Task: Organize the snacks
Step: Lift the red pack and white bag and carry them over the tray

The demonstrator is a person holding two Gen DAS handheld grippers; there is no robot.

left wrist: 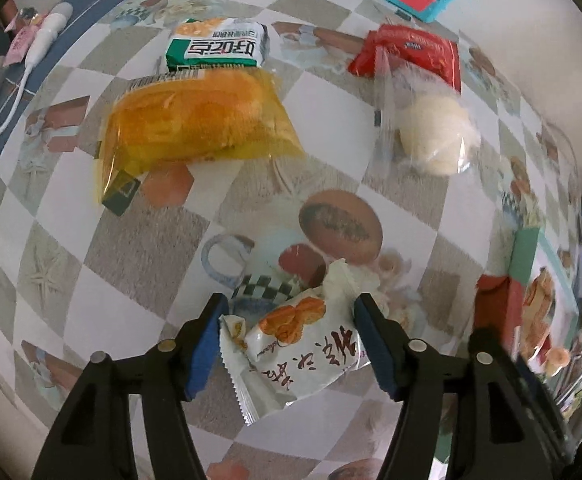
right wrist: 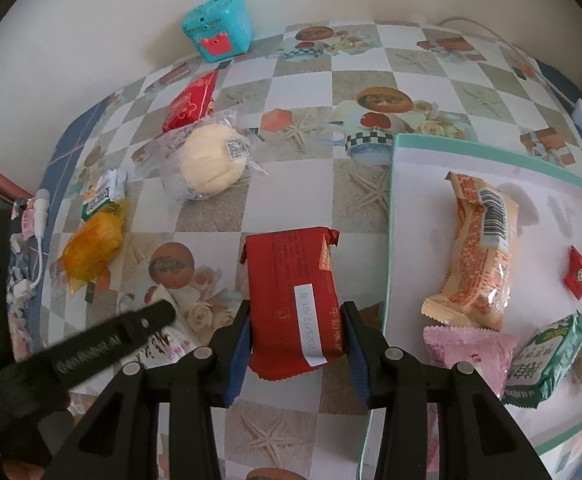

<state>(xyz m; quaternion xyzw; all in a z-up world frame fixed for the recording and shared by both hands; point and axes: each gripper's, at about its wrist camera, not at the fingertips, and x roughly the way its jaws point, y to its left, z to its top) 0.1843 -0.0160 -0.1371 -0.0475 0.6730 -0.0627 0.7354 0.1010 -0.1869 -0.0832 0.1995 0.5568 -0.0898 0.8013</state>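
Right now I have two snacks in play. My right gripper (right wrist: pixel 295 344) is clenched on a red packet (right wrist: pixel 295 300), both blue pads pressed against its long sides, and it hangs over the bench (right wrist: pixel 299 208) just to the left of the white tray (right wrist: pixel 411 208). That tray already carries a long orange wrapper (right wrist: pixel 479 252), a pink packet (right wrist: pixel 467 350), a green packet (right wrist: pixel 547 356) and a small red sweet (right wrist: pixel 578 273), so I judge the step in hand is to carry the red packet over the teal rim and set it down there.

To do it well I would lift enough to clear the rim, travel toward three o'clock, and aim for the bare patch at about twelve o'clock of the pink packet, so nothing lands on the wrappers already there. I would let go only once the packet lies flat.

My left gripper (left wrist: pixel 287 344) points down over a white pastry packet (left wrist: pixel 295 356) lying on the bench. The packet sits between the pads, but I see gaps on both sides, so the gripper is released, not gripping. I should centre it and close across the body rather than the crimped end.

Waiting at ten to one o'clock in the left view are an orange bag (left wrist: pixel 195 128), a green-and-white packet (left wrist: pixel 219 44), another red packet (left wrist: pixel 411 54) and a pale bun (left wrist: pixel 439 136).
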